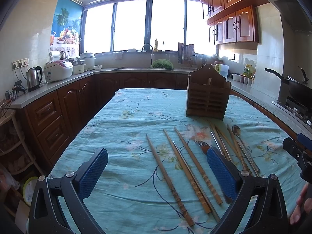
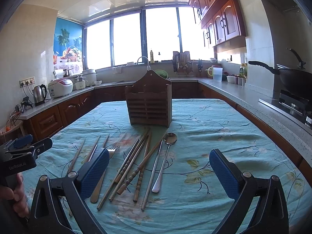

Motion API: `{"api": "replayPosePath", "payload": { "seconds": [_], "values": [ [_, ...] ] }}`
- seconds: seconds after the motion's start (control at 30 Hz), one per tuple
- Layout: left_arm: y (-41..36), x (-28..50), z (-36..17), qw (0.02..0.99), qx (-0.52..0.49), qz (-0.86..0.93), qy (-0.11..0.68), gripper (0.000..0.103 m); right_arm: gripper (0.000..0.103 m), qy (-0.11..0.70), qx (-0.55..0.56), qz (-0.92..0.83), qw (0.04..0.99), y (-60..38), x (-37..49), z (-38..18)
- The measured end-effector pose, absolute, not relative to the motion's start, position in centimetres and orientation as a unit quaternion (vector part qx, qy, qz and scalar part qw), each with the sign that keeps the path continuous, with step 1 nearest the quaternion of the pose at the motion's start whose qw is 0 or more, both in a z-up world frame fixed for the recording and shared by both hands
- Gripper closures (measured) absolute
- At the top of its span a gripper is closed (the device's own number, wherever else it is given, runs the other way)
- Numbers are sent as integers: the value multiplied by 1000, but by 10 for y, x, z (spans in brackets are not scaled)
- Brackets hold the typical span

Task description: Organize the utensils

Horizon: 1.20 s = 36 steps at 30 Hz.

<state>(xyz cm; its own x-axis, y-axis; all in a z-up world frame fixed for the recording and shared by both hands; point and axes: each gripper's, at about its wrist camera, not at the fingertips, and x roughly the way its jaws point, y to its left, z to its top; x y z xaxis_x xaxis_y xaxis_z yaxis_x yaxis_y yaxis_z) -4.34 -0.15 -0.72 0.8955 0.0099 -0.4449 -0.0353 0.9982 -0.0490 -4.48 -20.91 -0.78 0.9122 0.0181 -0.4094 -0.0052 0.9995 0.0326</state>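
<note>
While both grippers, left point(image 1: 157, 172) and right point(image 2: 159, 172), held their ribbed blue fingers point(image 1: 93, 175) wide apart and empty, bamboo chopsticks point(image 1: 169, 177), a steel spoon point(image 2: 164, 159) and fork point(image 1: 203, 146) lay on the floral-clothed table point(image 2: 214, 120) before a slatted wooden holder point(image 2: 149, 105).

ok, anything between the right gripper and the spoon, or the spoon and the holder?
Nothing visible. The right gripper is open above the cloth, the spoon lies bare with chopsticks beside it, and the wooden holder stands just beyond.

"GenRobot.AI" printed on left tongs point(image 2: 29, 146) body.
</note>
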Motion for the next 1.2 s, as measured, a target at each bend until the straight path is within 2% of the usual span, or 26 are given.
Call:
{"api": "replayPosePath", "payload": {
  "seconds": [0.27, 0.6, 0.7, 0.8, 0.87, 1.13, 1.2],
  "values": [
    [1, -39, -9, 970, -36, 10, 240, 1, 0, 220, 16, 7, 975, -211, -41, -10],
    [23, -7, -5, 952, -79, 5, 294, 2, 1, 265, 45, 16, 963, -222, -24, -5],
    [34, 13, -4, 942, -98, 5, 322, 8, 1, 276, 57, 20, 959, -225, -14, -5],
    [43, 35, -3, 933, -104, 5, 346, 14, 9, 290, 69, 27, 954, -229, -3, -5],
    [46, 49, -4, 926, -105, 2, 362, 20, 18, 302, 81, 36, 949, -228, 6, -5],
    [45, 99, -13, 901, -108, -17, 419, 42, 45, 370, 90, 42, 924, -231, 51, -19],
    [45, 111, -16, 895, -107, -24, 433, 47, 48, 392, 94, 37, 915, -236, 67, -28]
  ]
}}
